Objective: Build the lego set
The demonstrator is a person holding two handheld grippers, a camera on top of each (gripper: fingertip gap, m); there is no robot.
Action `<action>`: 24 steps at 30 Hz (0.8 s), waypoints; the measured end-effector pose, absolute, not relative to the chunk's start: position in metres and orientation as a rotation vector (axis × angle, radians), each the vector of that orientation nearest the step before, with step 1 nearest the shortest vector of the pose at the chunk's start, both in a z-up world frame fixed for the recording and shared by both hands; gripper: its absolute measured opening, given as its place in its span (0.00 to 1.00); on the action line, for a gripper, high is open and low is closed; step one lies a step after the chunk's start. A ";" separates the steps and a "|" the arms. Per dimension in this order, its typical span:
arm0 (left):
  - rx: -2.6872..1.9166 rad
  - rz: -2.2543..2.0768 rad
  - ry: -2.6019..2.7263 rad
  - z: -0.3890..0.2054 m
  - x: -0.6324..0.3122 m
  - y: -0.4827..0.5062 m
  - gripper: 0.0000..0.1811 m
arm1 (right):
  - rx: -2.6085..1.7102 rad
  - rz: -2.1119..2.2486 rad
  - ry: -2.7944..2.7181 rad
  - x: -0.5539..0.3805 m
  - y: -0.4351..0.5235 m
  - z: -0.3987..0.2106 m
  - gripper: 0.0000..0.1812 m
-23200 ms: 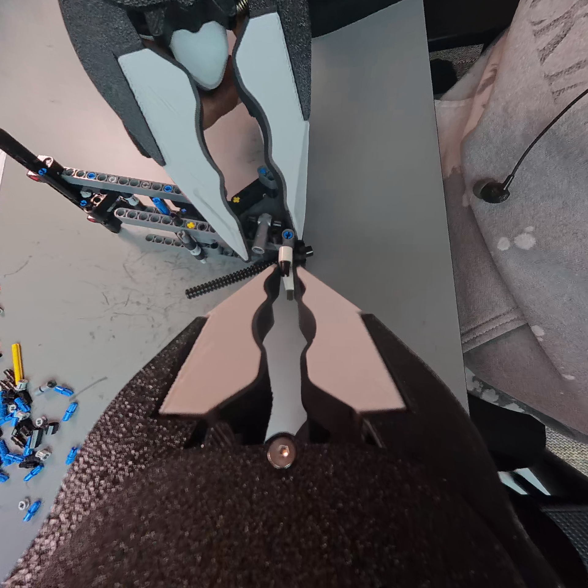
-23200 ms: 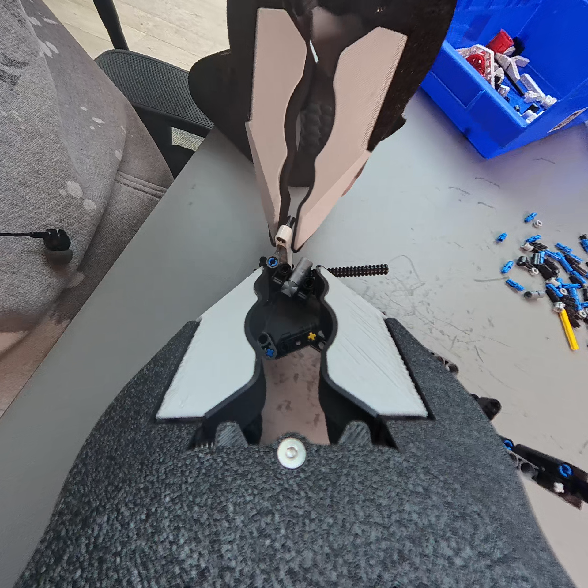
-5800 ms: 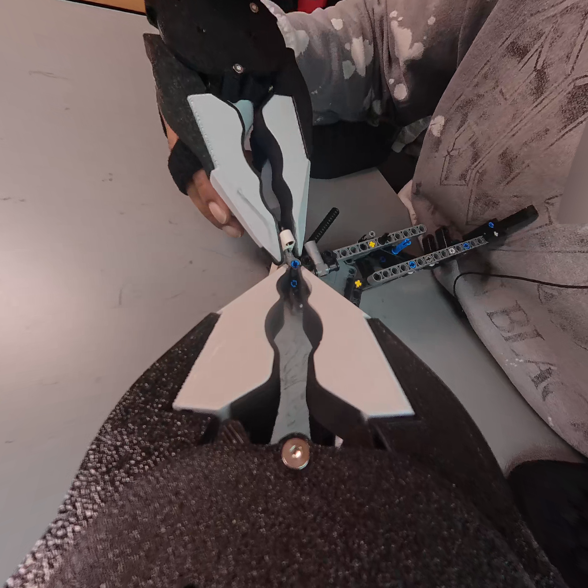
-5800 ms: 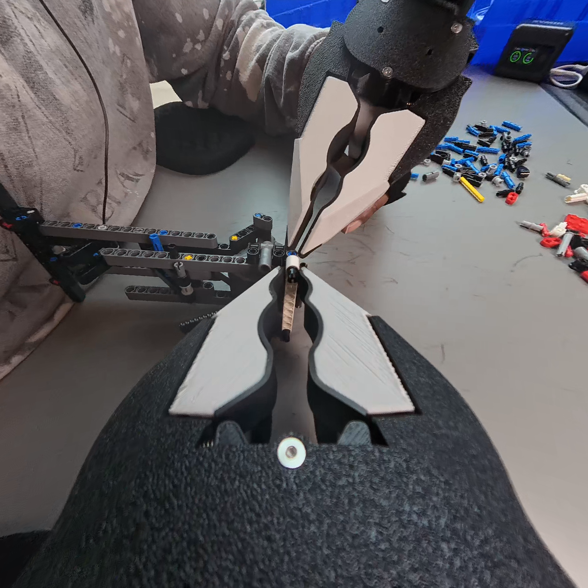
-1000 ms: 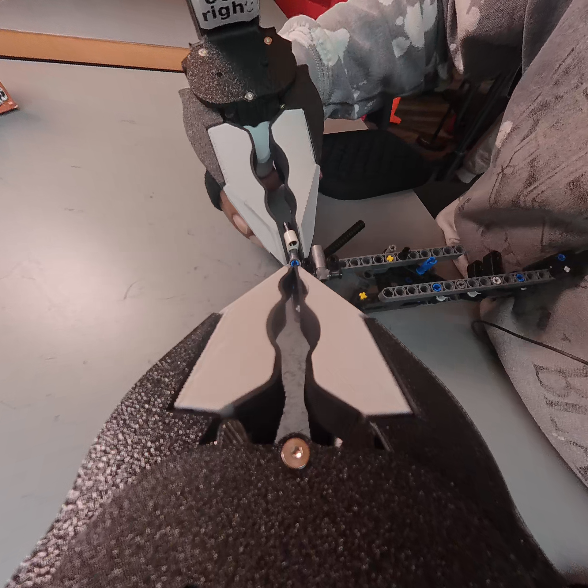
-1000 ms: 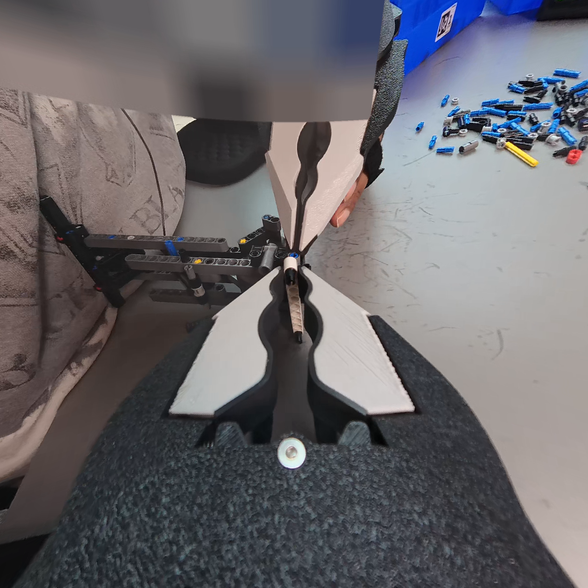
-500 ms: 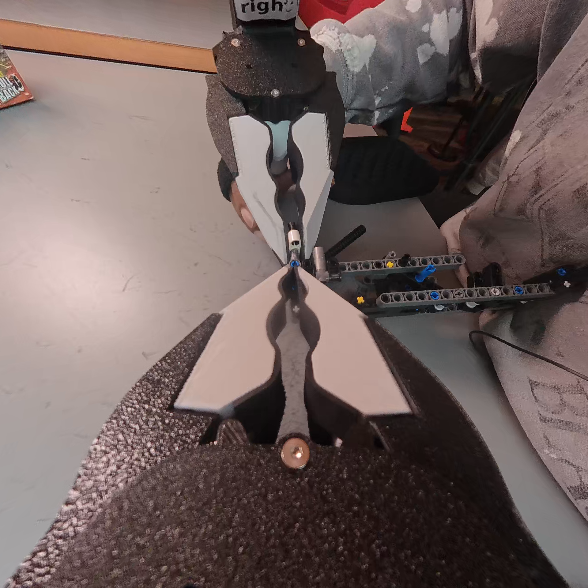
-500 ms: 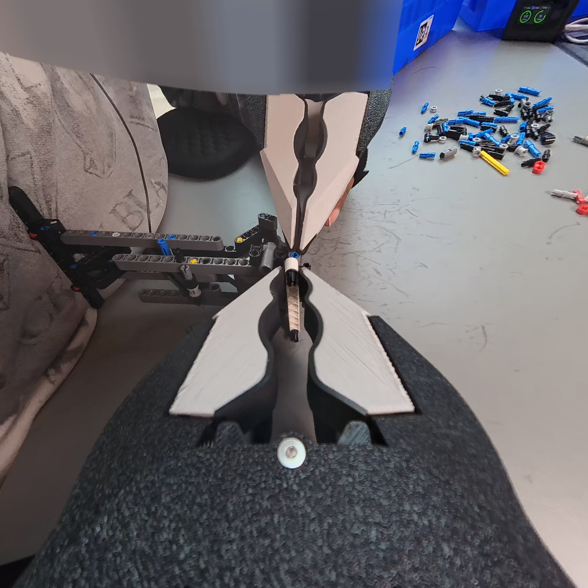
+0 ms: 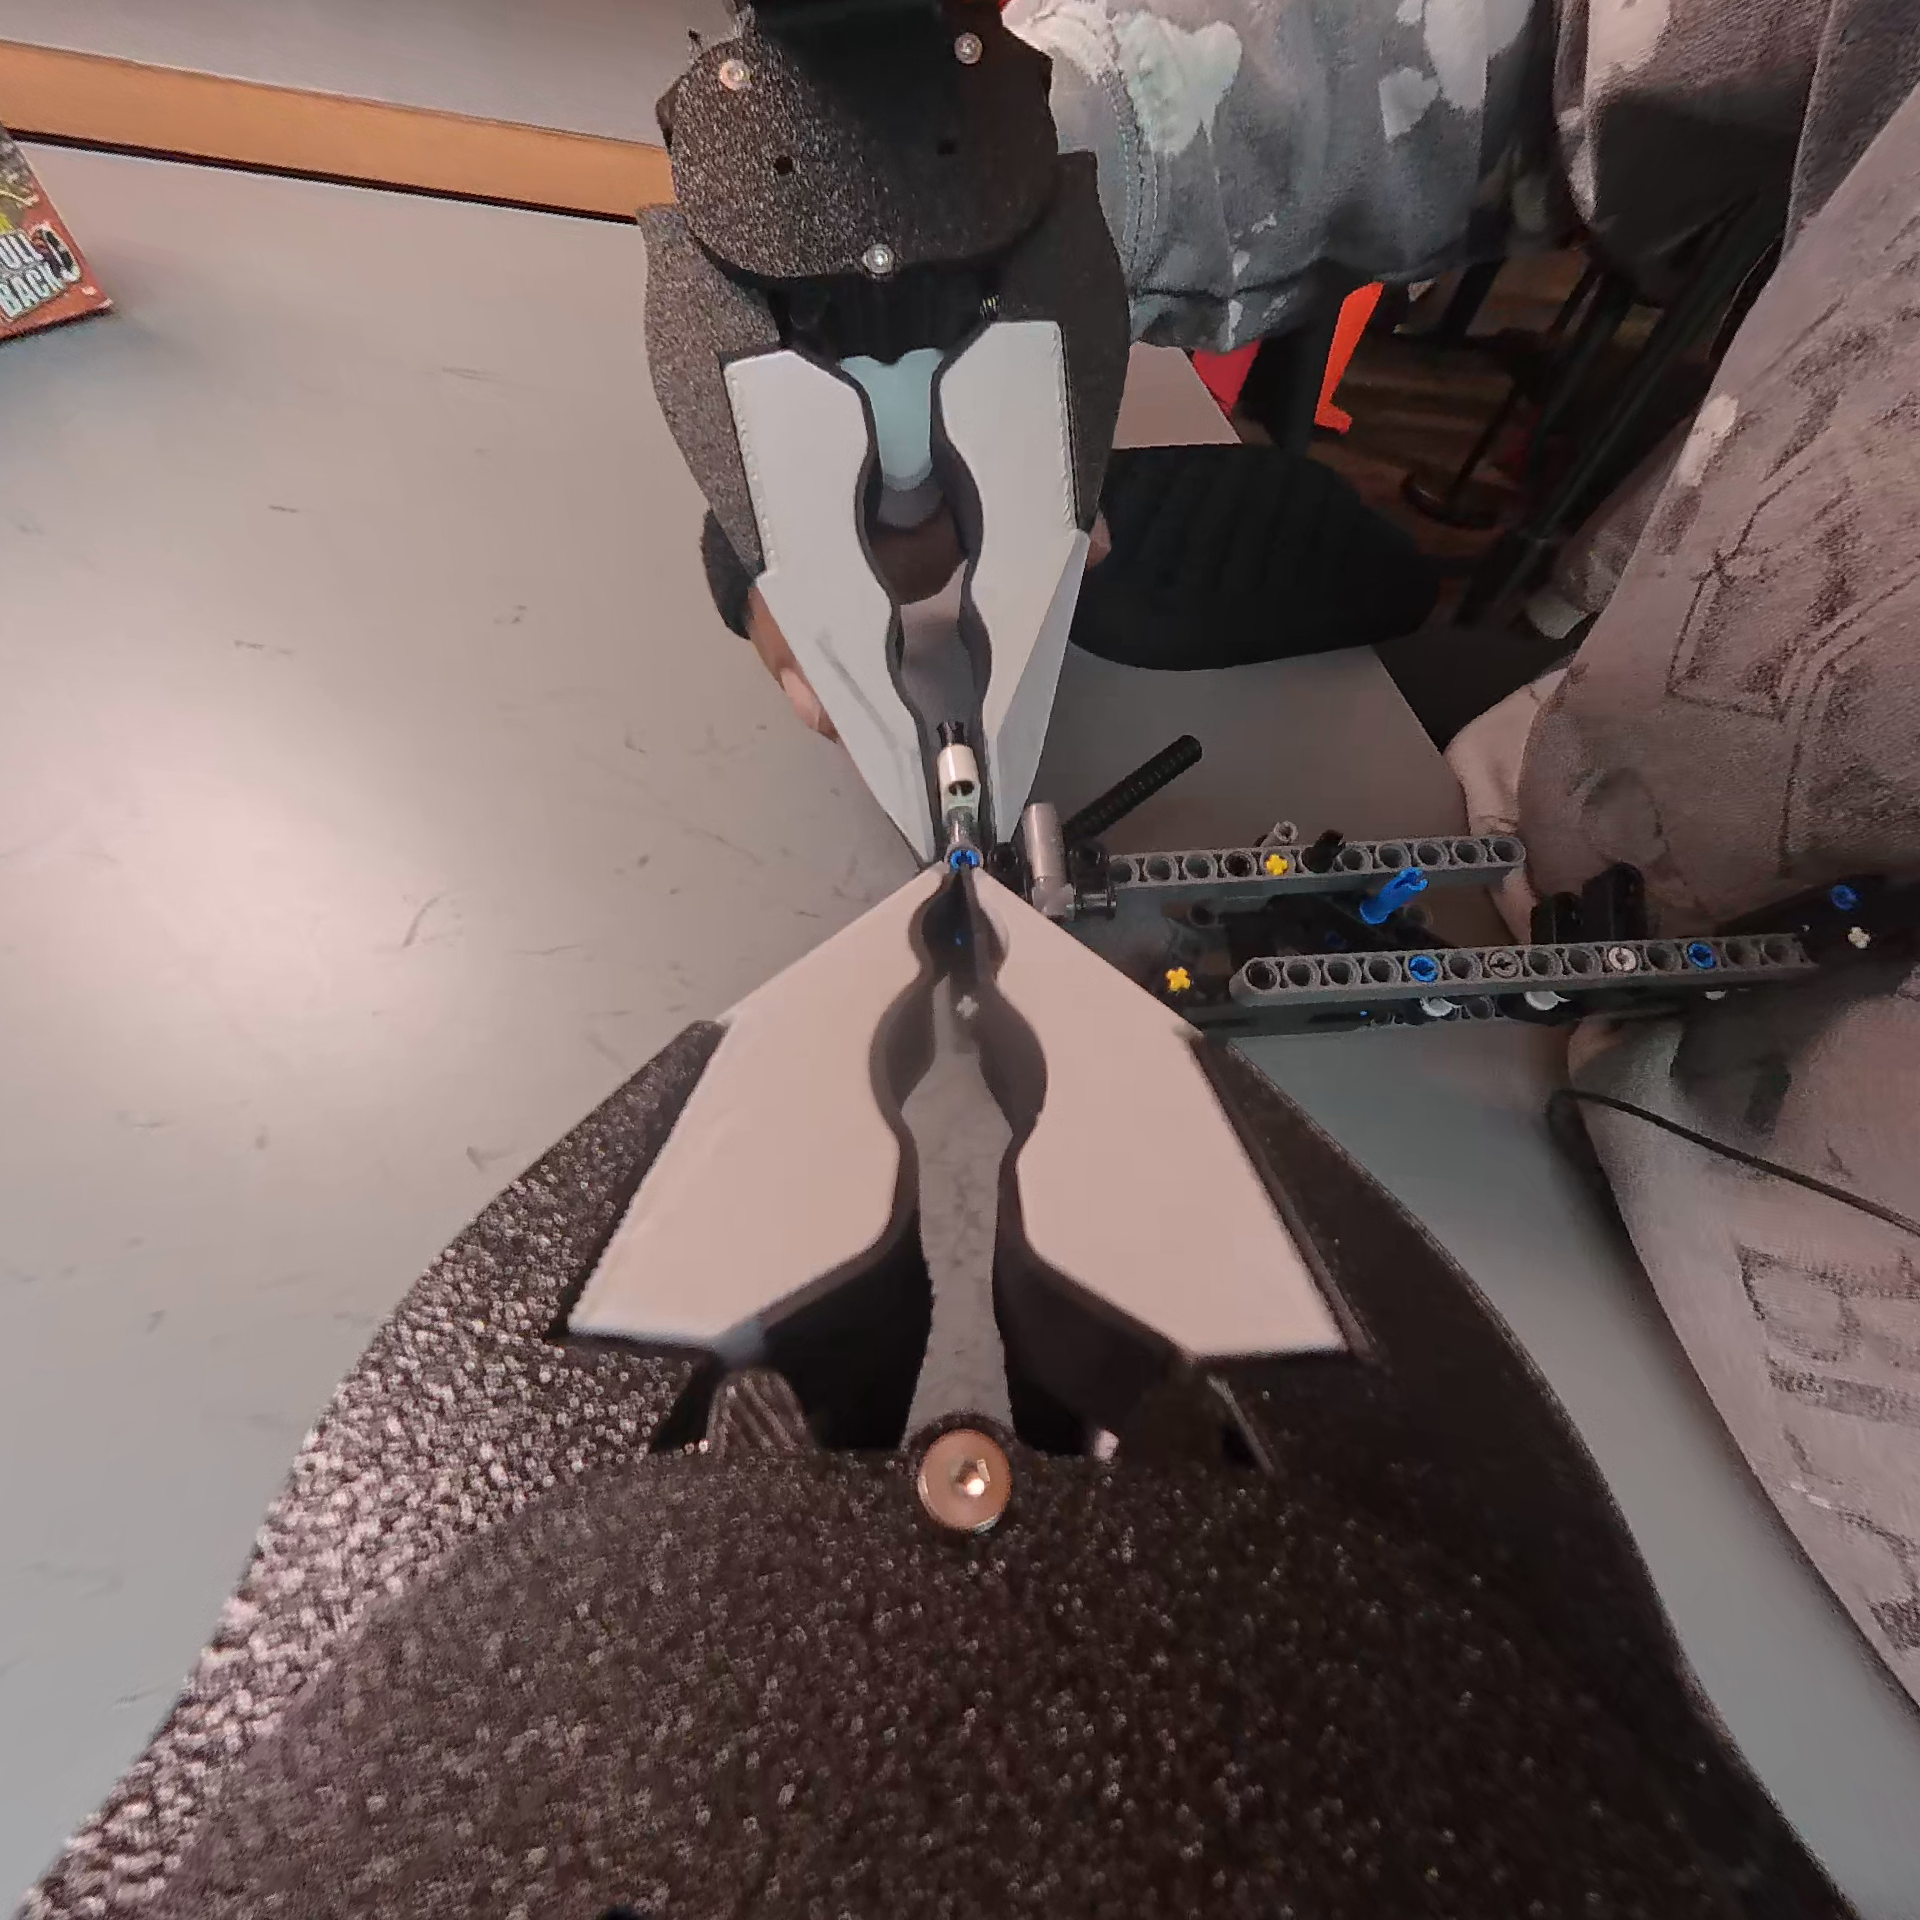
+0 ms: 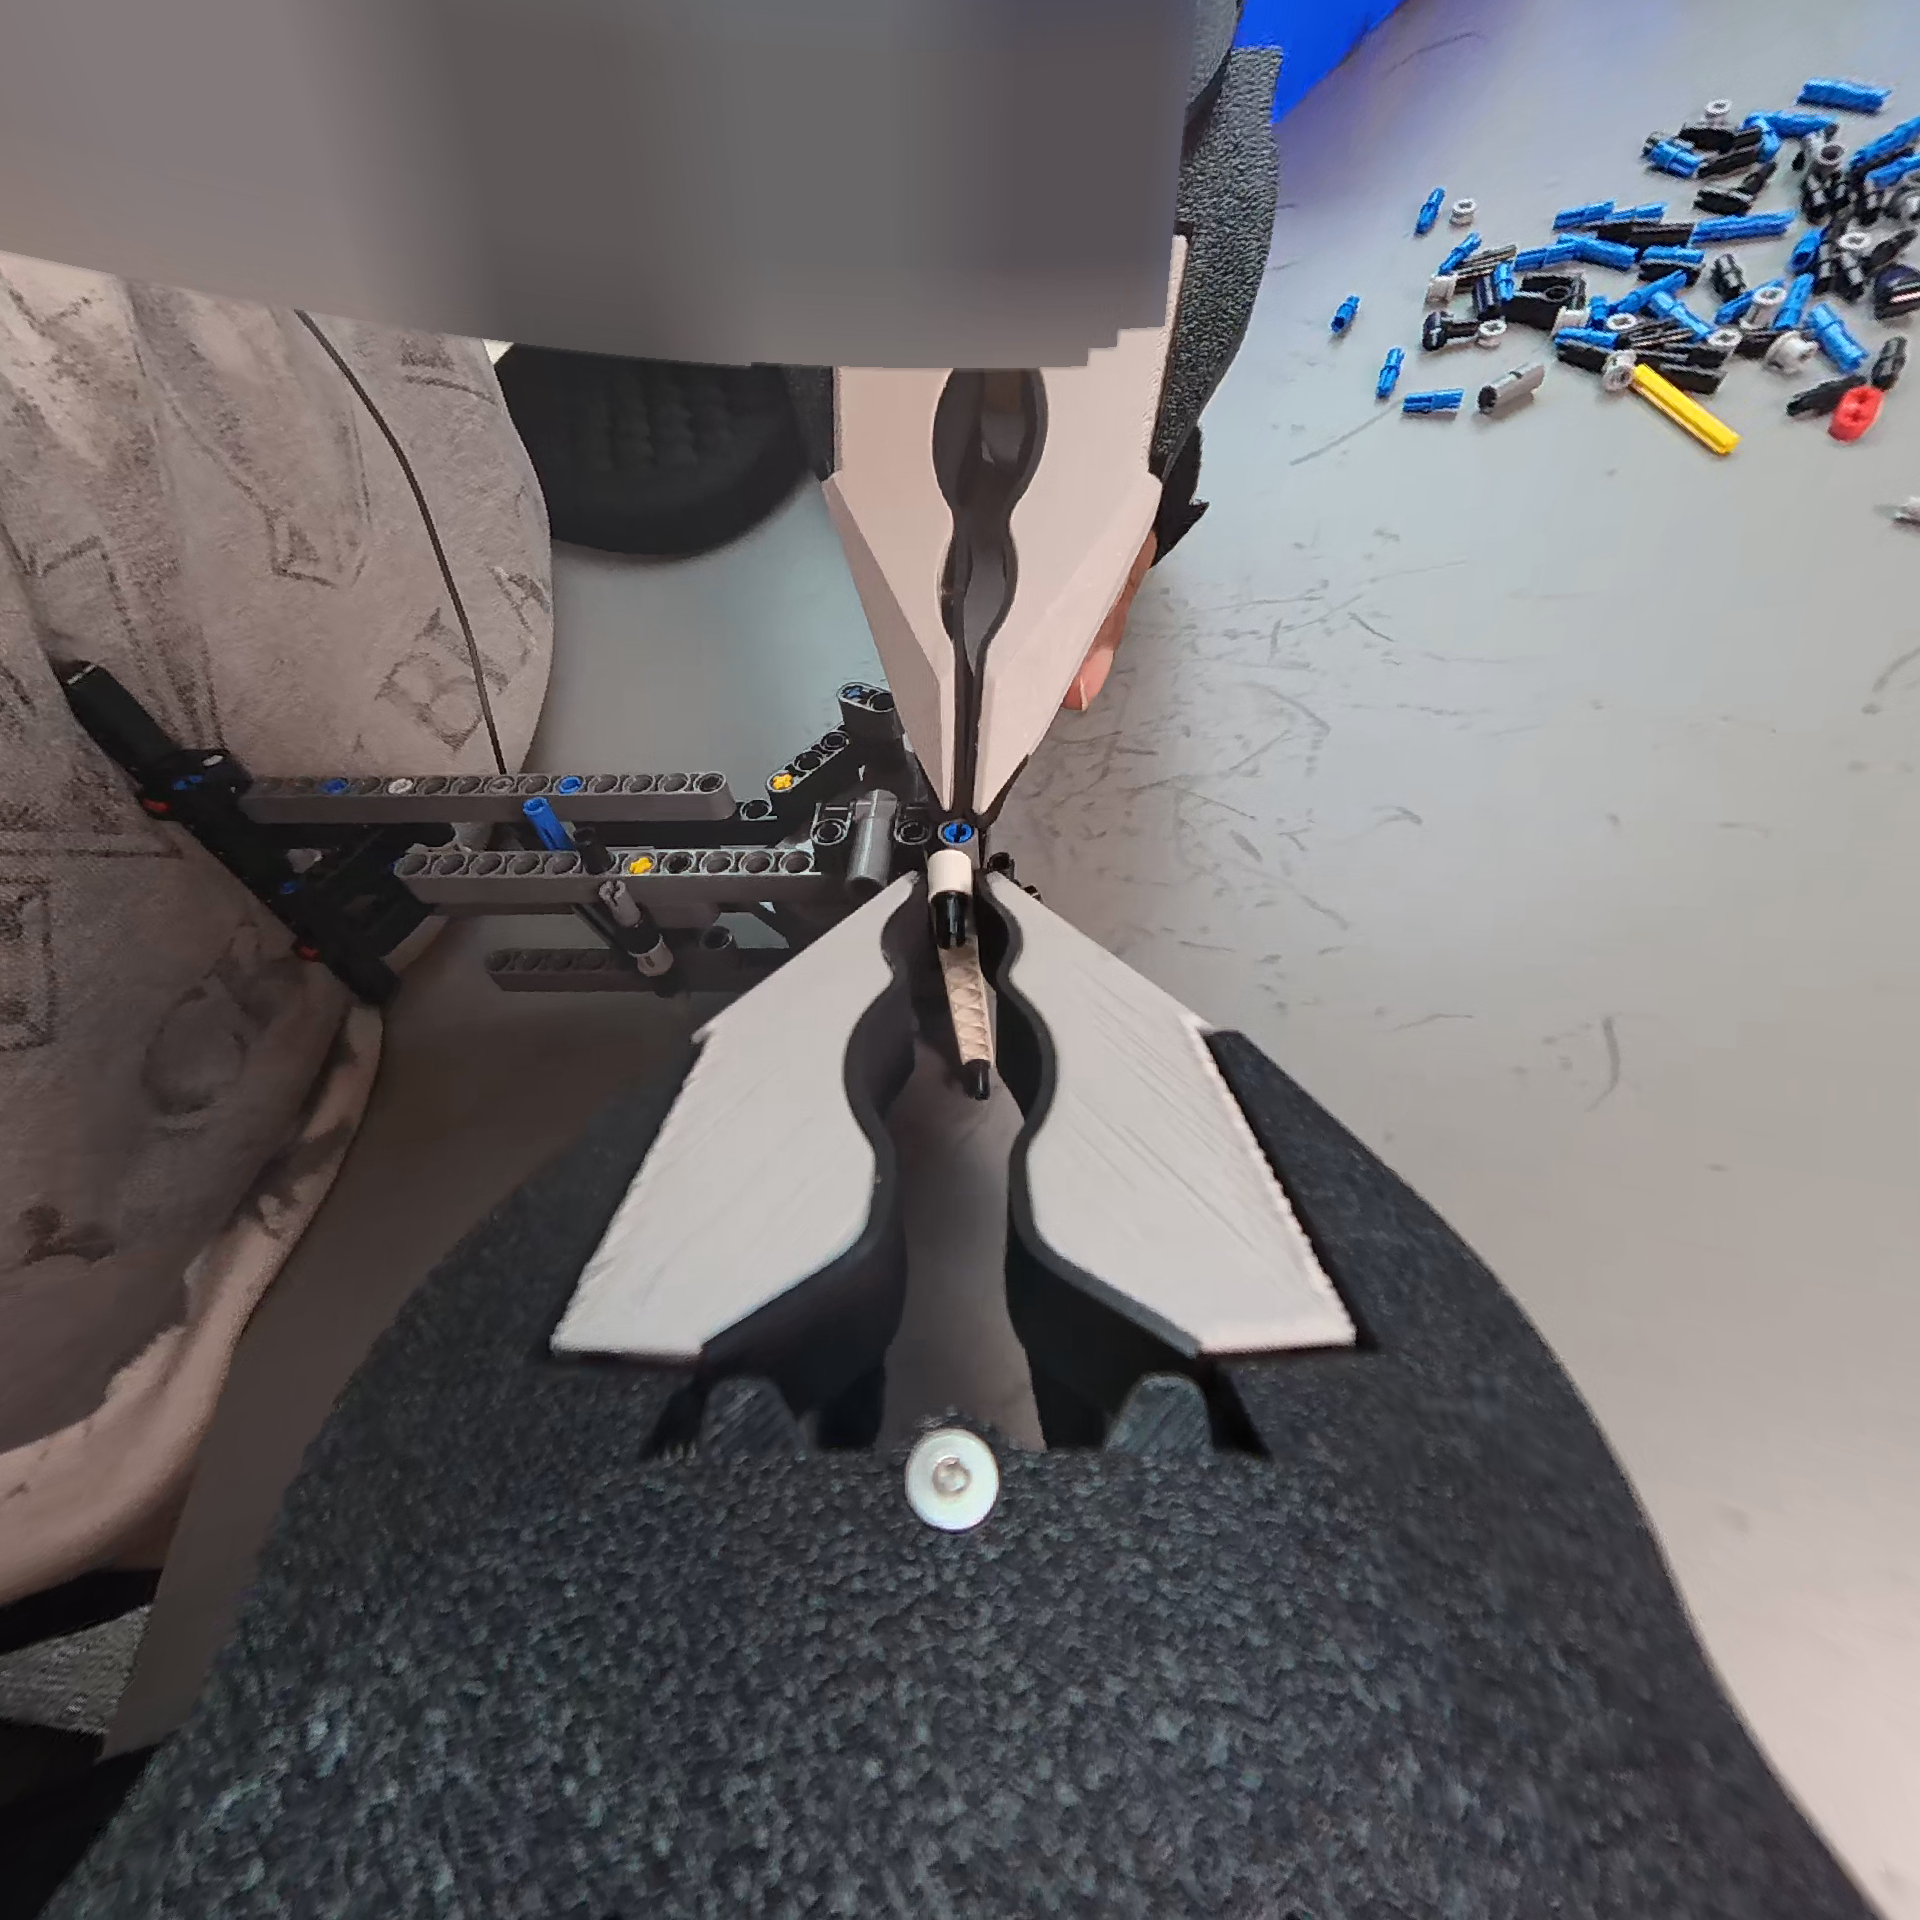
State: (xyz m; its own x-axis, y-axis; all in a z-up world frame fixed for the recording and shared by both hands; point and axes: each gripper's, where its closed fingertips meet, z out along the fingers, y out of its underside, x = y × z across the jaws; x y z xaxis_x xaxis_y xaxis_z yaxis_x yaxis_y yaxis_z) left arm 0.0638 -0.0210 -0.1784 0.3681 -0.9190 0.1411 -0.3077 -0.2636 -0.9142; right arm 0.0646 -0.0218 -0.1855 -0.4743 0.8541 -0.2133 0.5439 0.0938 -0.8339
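A long lego frame of grey holed beams [image 9: 1309, 862] lies on the grey table [image 9: 312, 727], one end against a person's grey sweater. My left gripper [image 9: 961, 871] is shut on the frame's near end, at a blue pin [image 9: 964, 857]. My right gripper [image 10: 951, 885] is shut on a tan ribbed axle piece [image 10: 966, 1003] with a white bush [image 10: 951, 871] at its tip. It holds the bush against the blue pin [image 10: 956, 829] at the frame [image 10: 613, 862] end. The two grippers meet tip to tip; the right gripper [image 9: 961, 831] also shows in the left wrist view, the left gripper [image 10: 961, 810] in the right wrist view.
A pile of loose blue, black and grey pins [image 10: 1683, 301] with a yellow axle [image 10: 1683, 410] and a red piece [image 10: 1860, 410] lies at the right. A booklet corner [image 9: 31, 270] is at the far left. The person's sweater [image 10: 208, 520] and a thin black cable [image 9: 1714, 1153] crowd the frame's far end. Only a small space, under 4 cm, lies between the two pairs of fingers.
Both grippers stay shut and tip to tip at the frame's end. The views have shifted only slightly over the last second.
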 end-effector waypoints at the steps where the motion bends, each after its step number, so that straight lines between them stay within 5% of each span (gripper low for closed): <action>1: -1.773 -0.891 1.080 -0.179 0.064 -0.020 0.00 | -1.387 1.335 -2.043 0.065 -0.021 -0.185 0.04; 7: -1.776 -0.891 1.075 -0.179 0.065 -0.019 0.00 | -1.377 1.339 -2.034 0.076 -0.017 -0.179 0.11; 9: -1.777 -0.895 1.074 -0.179 0.065 -0.019 0.00 | -1.371 1.312 -2.008 0.074 -0.014 -0.177 0.04; 24: -1.798 -0.859 1.016 -0.178 0.066 -0.019 0.00 | -1.348 1.175 -2.026 0.072 -0.018 -0.178 0.04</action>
State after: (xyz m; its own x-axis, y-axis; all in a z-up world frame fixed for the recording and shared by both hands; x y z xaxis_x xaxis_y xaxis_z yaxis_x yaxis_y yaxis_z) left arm 0.0655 -0.0191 -0.1784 0.4275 -0.8927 0.1425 -0.2889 -0.2843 -0.9142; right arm 0.0721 -0.0183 -0.1782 -0.4311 0.8973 -0.0946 0.5278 0.1657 -0.8331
